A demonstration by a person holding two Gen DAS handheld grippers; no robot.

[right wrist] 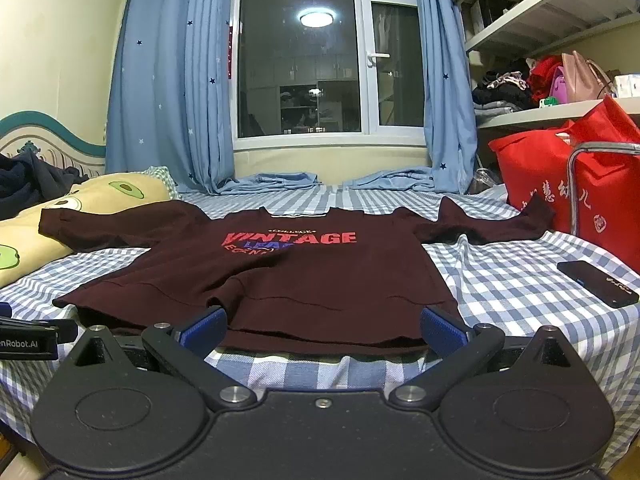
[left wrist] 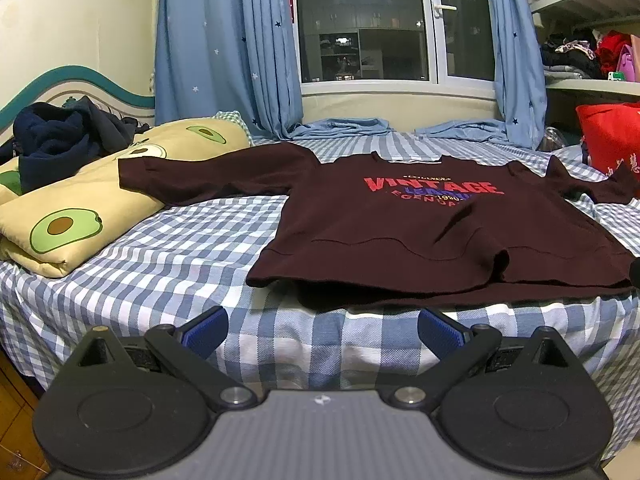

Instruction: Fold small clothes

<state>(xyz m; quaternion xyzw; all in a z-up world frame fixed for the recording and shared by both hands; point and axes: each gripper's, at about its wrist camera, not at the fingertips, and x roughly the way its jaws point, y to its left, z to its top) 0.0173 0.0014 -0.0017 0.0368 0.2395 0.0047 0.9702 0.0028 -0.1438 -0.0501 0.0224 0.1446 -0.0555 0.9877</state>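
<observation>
Both claws sit low at the near edge of the bed, and both stand spread wide with nothing between the blue pads. Just ahead of the left gripper [left wrist: 323,332] is only the checked bedsheet [left wrist: 168,256]; the dark maroon sweatshirt [left wrist: 420,236] lies ahead of it and a little to its right, flat on the sheet with the front up and the red word "VINTAGE" readable. Its hem is the part closest to the claw, near it but not touching.

Far to the left of this claw, a yellow pillow with avocado print [left wrist: 100,200] rests on the bed, and a dark blue garment [left wrist: 56,140] is piled on top of it. One sleeve of the sweatshirt reaches left and lies over the edge of that pillow.

For the right gripper [right wrist: 323,330], the sweatshirt hem is directly ahead, between the lines of its two fingers, and I cannot tell if the fingers touch the cloth. At its left, part of the other gripper shows. To its right, well apart, a black phone [right wrist: 598,283] lies on the sheet, and farther right behind it stands a red bag [right wrist: 560,184]; the other sleeve ends just beside this bag. Behind all is a window with blue curtains [right wrist: 168,80].
</observation>
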